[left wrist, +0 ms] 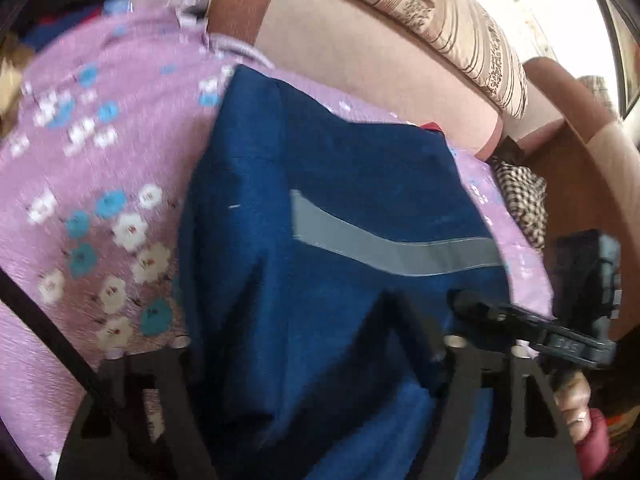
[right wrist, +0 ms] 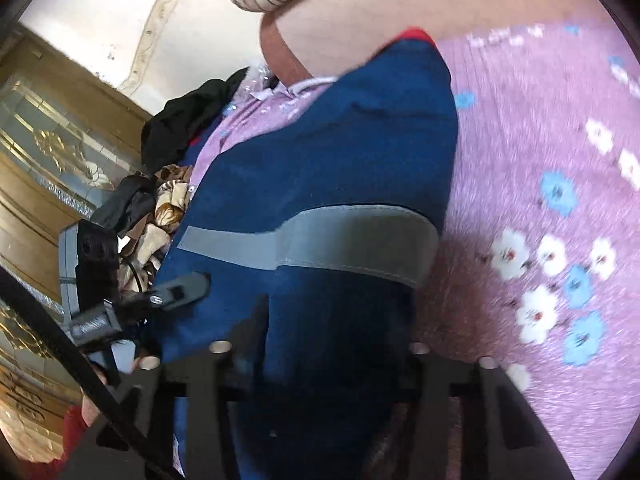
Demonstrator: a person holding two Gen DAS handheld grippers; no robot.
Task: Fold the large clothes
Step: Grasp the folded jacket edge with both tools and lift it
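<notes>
A large blue garment (left wrist: 320,200) with a grey reflective stripe (left wrist: 384,248) lies on a purple flowered sheet (left wrist: 112,152). In the left wrist view its near edge drapes between my left gripper's (left wrist: 316,344) fingers (left wrist: 416,332), which look closed on the cloth. In the right wrist view the same garment (right wrist: 340,140) with its stripe (right wrist: 312,248) hangs between my right gripper's (right wrist: 320,344) fingers, which seem closed on a fold. The right gripper (left wrist: 500,316) shows at the left view's right edge, and the left gripper (right wrist: 176,292) at the right view's left edge.
A brown and beige sofa back (left wrist: 360,52) with a striped cushion (left wrist: 460,28) runs behind the sheet. A pile of dark and patterned clothes (right wrist: 168,160) lies at one end, and a checked cloth (left wrist: 520,196) at the other. A gilded cabinet (right wrist: 48,152) stands beyond.
</notes>
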